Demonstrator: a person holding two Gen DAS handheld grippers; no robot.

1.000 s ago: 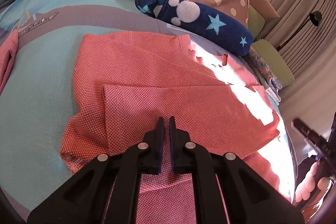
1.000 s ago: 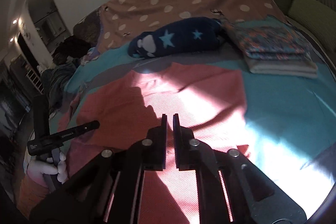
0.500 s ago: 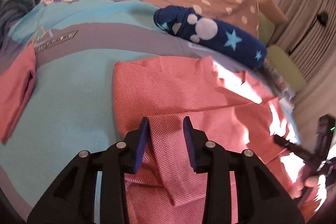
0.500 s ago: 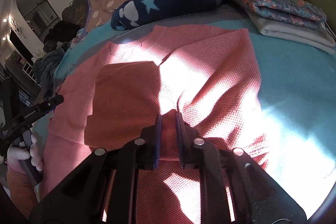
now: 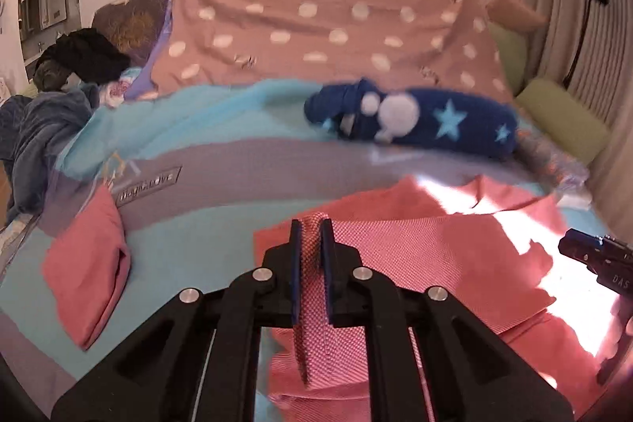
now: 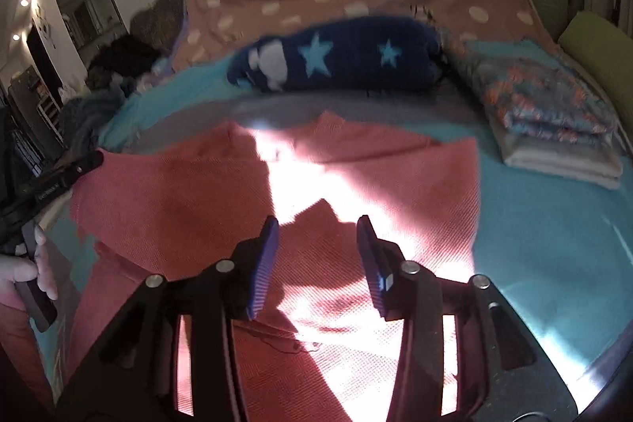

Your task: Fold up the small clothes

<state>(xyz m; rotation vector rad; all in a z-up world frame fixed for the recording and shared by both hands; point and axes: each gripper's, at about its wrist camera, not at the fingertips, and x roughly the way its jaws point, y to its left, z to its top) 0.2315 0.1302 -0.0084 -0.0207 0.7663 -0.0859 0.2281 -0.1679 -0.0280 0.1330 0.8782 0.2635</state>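
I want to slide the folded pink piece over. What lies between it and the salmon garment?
Only bare turquoise bedcover between the folded pink piece and the salmon garment, seen in the left wrist view.

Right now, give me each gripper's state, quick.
Left gripper: jaws have just been closing, now shut on a raised fold of the coral garment.
Right gripper: jaws have just been opening, now open above the garment, holding nothing.

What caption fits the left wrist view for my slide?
Left tongs, just closed, pinch a fold of the pink garment on the bed cover.
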